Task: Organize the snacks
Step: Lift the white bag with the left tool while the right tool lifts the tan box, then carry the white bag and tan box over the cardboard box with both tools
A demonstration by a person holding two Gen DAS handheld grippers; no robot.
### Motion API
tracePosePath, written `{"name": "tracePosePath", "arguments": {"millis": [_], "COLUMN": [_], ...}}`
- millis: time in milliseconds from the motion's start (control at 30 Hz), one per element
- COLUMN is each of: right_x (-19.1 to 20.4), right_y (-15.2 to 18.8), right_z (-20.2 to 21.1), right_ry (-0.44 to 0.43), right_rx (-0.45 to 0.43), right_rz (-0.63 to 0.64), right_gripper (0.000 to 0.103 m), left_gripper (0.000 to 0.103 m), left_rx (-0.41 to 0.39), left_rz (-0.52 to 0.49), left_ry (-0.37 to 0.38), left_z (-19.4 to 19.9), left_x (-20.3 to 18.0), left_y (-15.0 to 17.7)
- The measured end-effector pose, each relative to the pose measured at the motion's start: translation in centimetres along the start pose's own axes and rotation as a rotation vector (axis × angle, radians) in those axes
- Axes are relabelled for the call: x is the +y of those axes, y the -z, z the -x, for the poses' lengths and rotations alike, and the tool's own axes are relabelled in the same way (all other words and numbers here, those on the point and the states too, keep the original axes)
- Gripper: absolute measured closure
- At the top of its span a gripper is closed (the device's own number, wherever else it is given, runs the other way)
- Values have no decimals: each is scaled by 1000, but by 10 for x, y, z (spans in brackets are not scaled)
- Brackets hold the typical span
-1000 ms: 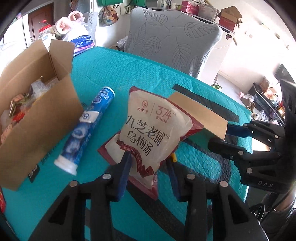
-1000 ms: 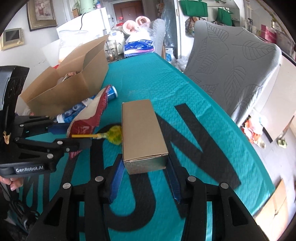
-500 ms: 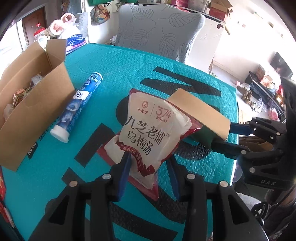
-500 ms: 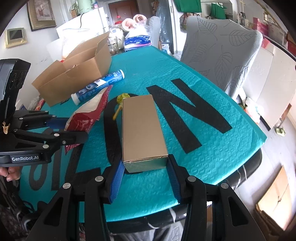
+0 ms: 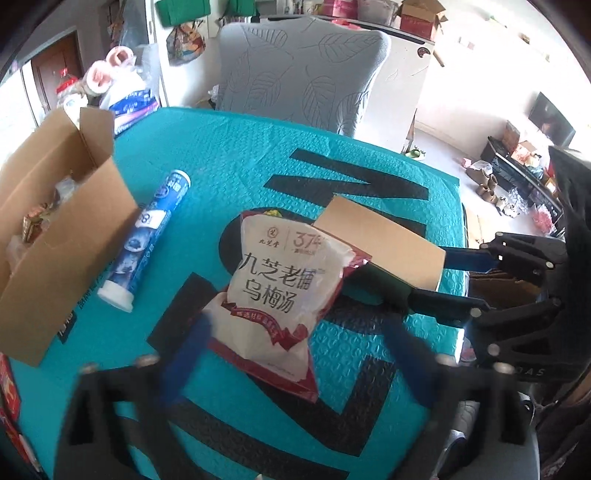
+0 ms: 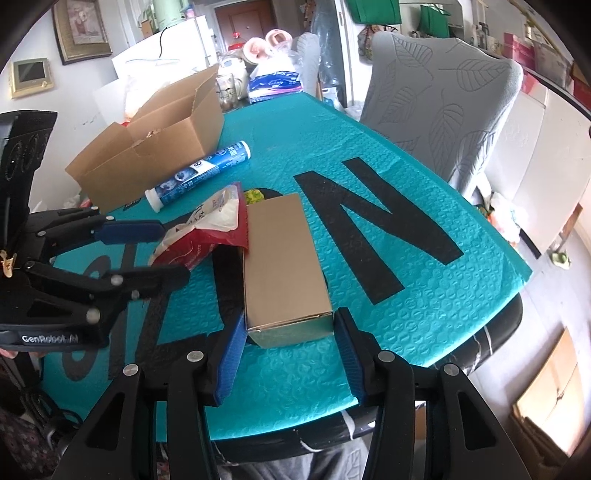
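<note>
A teal bubble-textured surface [image 6: 424,299] with large black letters fills the foreground. Behind it stands a grey chair [image 6: 443,110] with a leaf-patterned cover. Green bags [image 6: 376,10] hang on the far wall near a framed picture [image 6: 81,29].

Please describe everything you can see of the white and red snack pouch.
The snack pouch is a soft, glossy plastic bag, white in front with red edges and dark Chinese print. It lies on the teal table cover, one edge overlapping the brown box. The left gripper has just been opening; its pads stand apart from the pouch.
</note>
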State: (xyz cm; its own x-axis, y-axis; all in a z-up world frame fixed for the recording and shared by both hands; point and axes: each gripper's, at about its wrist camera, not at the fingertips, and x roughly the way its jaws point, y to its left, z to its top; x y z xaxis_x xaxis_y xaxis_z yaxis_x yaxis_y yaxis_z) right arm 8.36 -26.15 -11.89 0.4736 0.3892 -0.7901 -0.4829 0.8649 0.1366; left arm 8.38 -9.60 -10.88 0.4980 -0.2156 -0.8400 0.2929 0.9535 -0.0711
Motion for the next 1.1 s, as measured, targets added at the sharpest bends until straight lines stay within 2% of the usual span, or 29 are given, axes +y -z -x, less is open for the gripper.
{"name": "tracePosePath", "arguments": {"millis": [100,367,467,633,733,900,1033,1067,1100], "right_x": [-1,-2,1,7,7,4,3,3,4], "right_y": [-3,-14,-16,-15,-15,-16,-18,-18,-18], "right_z": [2,-9,-16,-26,-29,-35,-36,-36,-37], "right_ry": [1,-26,-52,-29,-44,-52,-44,-40,-35], "right_rx": [-10,11,16,30,25,25,18,14,11], "right_rz": [1,23,37,72,79,59,58,58,59], "right_gripper": [47,45,44,43,43,43,43,43,43], "left_gripper": [0,0,0,0,0,0,0,6,21], "left_rx": [9,-24,10,41,7,-25,-20,-31,-47], "left_rz": [28,16,11,-9,-12,13,4,3,0], "left_ry": [-3,-5,-1,12,-39,-52,-49,-52,-52], "left_z": [-1,-15,-31,-50,-53,-52,-53,-51,-47], "left_x": [8,25,28,30,29,30,31,31,29], "left_y": [-4,-14,-13,-7,-5,-3,-3,-3,-1]}}
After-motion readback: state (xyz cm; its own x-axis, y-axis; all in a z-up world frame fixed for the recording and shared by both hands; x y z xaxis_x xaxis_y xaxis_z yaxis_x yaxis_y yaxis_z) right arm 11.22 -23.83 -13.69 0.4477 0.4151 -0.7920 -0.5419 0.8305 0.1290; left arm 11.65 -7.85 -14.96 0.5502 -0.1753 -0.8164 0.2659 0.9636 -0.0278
